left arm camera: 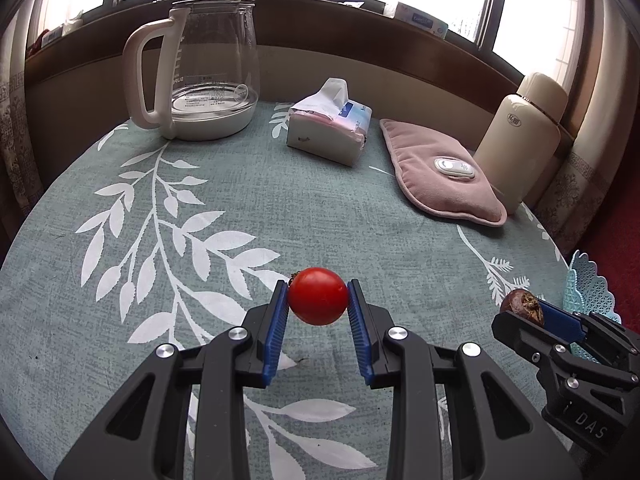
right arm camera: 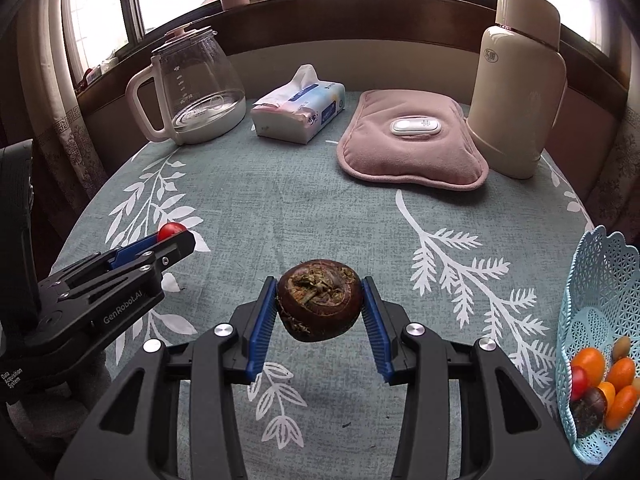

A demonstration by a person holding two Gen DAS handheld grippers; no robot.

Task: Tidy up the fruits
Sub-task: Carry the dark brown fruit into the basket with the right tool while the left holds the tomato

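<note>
The left claw (left arm camera: 318,296) clenched a red tomato (left arm camera: 318,296) above the tabletop (left arm camera: 240,208); the right claw (right arm camera: 320,304) gripped a brown water chestnut (right arm camera: 320,304), probably bound for the basket (right arm camera: 600,264) at lower right.

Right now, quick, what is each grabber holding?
Left gripper: shut on the small round red tomato.
Right gripper: shut on the dark brown, rough-topped round fruit.
</note>
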